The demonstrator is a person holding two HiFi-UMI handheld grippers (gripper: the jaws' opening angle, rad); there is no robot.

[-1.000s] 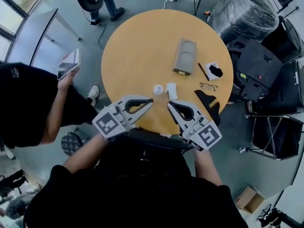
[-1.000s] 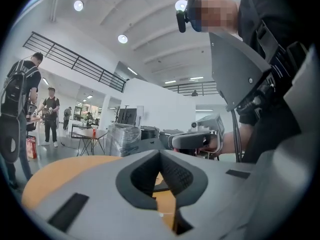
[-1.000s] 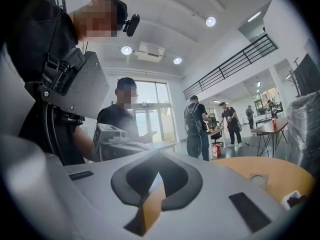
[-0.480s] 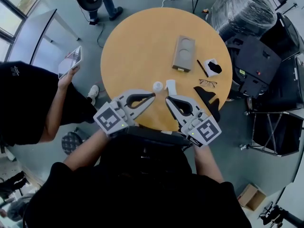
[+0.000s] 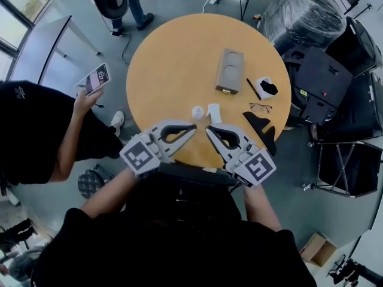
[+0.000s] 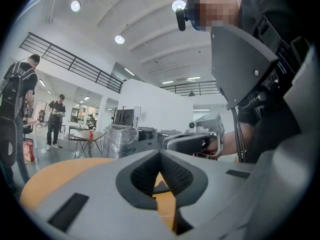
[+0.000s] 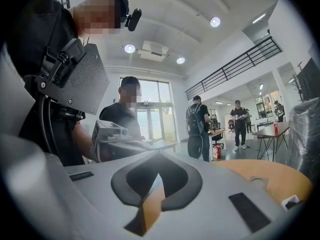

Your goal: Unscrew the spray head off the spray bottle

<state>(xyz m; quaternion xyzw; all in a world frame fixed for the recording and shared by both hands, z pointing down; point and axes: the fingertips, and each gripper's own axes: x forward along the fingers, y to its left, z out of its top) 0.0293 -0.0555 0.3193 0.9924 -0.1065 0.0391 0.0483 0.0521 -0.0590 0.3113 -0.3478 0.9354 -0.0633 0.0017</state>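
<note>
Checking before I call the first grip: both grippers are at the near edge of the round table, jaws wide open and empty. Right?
Not quite: the jaws are not wide open. The left gripper and the right gripper both have their jaws closed together, as each gripper view shows. The rest holds: both are at the near edge of the round table, with nothing between the jaws.
</note>
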